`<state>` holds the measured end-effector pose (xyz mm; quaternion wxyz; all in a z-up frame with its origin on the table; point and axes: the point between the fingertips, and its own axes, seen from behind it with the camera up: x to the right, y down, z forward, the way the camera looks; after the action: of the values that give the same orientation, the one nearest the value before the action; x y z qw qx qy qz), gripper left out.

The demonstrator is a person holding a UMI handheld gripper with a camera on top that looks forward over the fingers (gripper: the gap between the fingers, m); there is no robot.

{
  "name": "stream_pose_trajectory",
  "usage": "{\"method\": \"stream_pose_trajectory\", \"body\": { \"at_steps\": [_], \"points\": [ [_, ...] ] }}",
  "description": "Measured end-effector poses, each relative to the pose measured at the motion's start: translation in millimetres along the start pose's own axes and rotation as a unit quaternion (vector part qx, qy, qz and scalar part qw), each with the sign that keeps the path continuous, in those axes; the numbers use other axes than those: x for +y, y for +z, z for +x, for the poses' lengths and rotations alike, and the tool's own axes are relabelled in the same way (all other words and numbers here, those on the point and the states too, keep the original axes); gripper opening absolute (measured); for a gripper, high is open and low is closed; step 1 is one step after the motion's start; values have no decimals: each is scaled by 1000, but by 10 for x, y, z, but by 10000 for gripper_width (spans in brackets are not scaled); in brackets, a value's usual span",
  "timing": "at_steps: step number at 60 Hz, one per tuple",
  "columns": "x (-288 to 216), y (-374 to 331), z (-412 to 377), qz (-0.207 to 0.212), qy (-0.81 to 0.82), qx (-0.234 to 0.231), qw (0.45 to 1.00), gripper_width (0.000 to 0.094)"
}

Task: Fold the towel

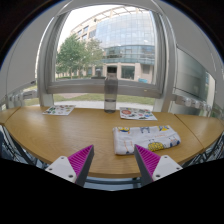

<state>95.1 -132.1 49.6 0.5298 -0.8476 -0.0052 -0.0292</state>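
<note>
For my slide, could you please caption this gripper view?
Open hand-held gripper hovers short of a patterned towel on a wooden table.

Gripper (112,163) fingers apart, nothing between, raised above wooden table (80,135). Folded patterned towel (147,139) lies lower right of centre; bottle (110,96) stands mid-frame by the window (110,45).
</note>
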Motion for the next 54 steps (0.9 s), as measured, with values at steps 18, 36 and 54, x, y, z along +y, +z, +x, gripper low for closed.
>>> {"method": "stream_pose_trajectory", "body": {
  "at_steps": [18,36,54],
  "points": [
    [-5,1061,350,-34,-22,4,999,607],
    [23,1218,349,-49,-9,-5,999,32],
    [-431,952,217,-58,81,-112,989,32]
  ]
}}
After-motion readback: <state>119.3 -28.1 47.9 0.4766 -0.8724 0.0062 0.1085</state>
